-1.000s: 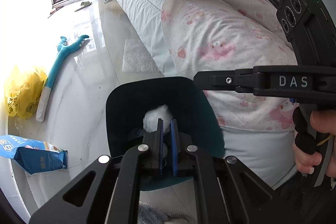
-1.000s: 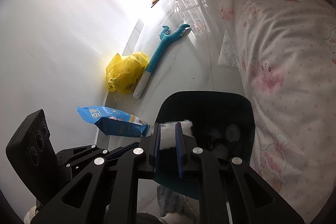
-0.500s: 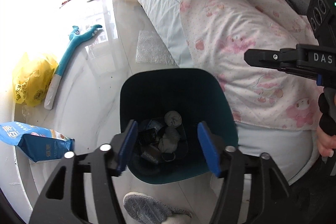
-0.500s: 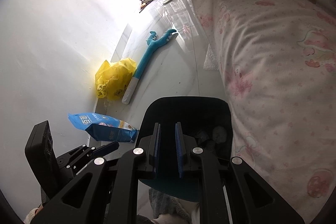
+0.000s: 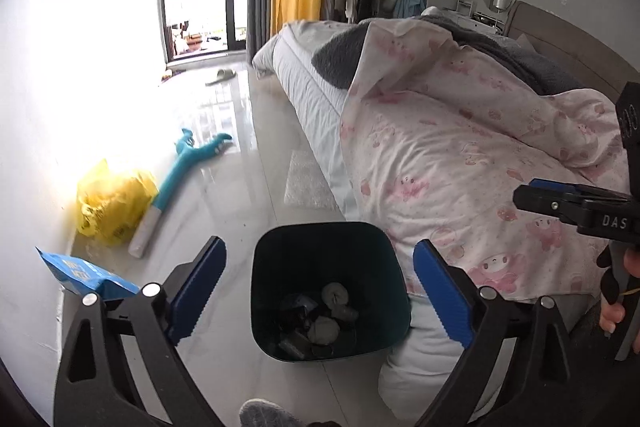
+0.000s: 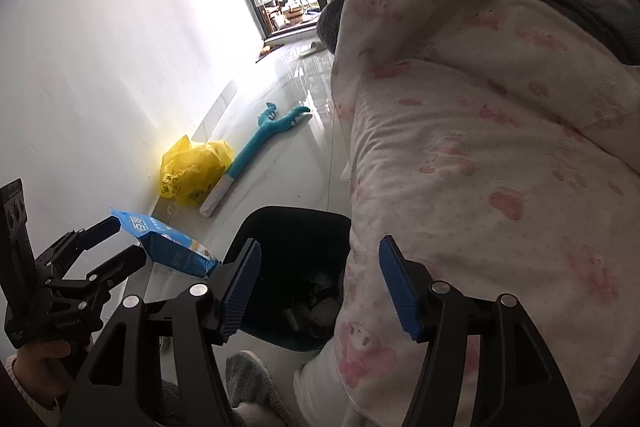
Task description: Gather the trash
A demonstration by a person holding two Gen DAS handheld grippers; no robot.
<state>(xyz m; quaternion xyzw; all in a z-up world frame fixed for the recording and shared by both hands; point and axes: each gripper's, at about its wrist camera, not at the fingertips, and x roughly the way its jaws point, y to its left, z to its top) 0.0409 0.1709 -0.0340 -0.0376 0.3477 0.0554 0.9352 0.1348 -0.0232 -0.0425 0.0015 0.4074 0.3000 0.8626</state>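
Dark teal plastic trash bin [image 5: 326, 287] sits lower centre against the pink-print quilt [image 5: 460, 163], crumpled wads inside. Left gripper [image 5: 320, 281] above it, jaws opening, empty. Right gripper [image 6: 320, 285] also opening, empty, likely freed for the blue snack bag [image 6: 164, 243] at left.

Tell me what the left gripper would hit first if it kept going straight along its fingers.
Most likely the dark bin: the left gripper, jaws opening and empty, points down into its mouth, toward the trash inside. Depth is uncertain.
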